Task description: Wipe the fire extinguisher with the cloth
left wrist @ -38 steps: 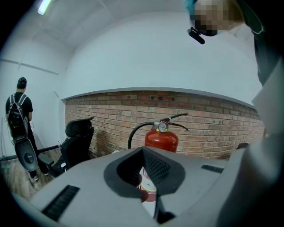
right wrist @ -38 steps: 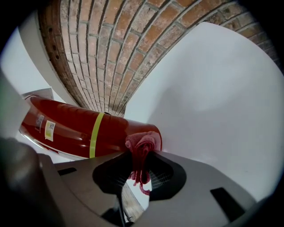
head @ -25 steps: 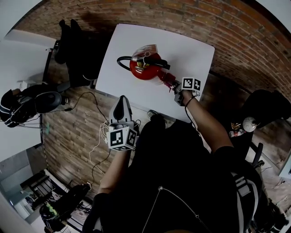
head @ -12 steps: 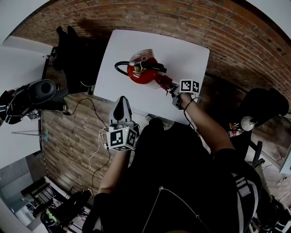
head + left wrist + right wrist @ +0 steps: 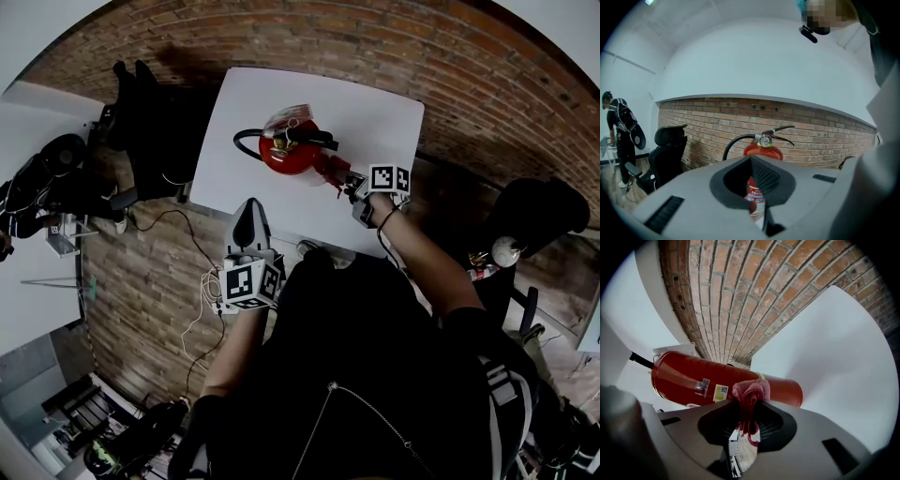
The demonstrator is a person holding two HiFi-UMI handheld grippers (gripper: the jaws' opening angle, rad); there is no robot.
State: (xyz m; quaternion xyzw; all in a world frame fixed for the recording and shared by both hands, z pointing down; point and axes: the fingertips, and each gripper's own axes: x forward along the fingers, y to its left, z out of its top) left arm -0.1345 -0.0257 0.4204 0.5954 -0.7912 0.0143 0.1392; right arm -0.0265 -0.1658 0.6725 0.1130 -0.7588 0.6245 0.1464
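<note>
Clenched on the cloth (image 5: 751, 393) at the right gripper (image 5: 744, 418): pink-red folds pinched between the jaws, bunched beyond their tips and pressed against the side of the fire extinguisher (image 5: 684, 376). Just beside that contact, two small labels (image 5: 712, 389) on the red cylinder.

Closed on nothing at the left gripper (image 5: 752, 164): jaws together, held low and back from the bench edge, aimed toward the extinguisher yet well apart from it. Through the notch in those jaws, a glimpse of the red body with its printed label; higher up, the gauge (image 5: 765, 140), the lever handle (image 5: 782, 129) and a black hose (image 5: 733, 143) curving off to one side.

Upright on the white bench (image 5: 380, 112), roughly mid-top in the head view, with the right gripper reaching in from the person's right side.

Behind the bench, a brick wall (image 5: 708, 119). Off to the left, a black office chair (image 5: 668, 150); farther left still, a person (image 5: 618, 129) standing in dark clothes.
</note>
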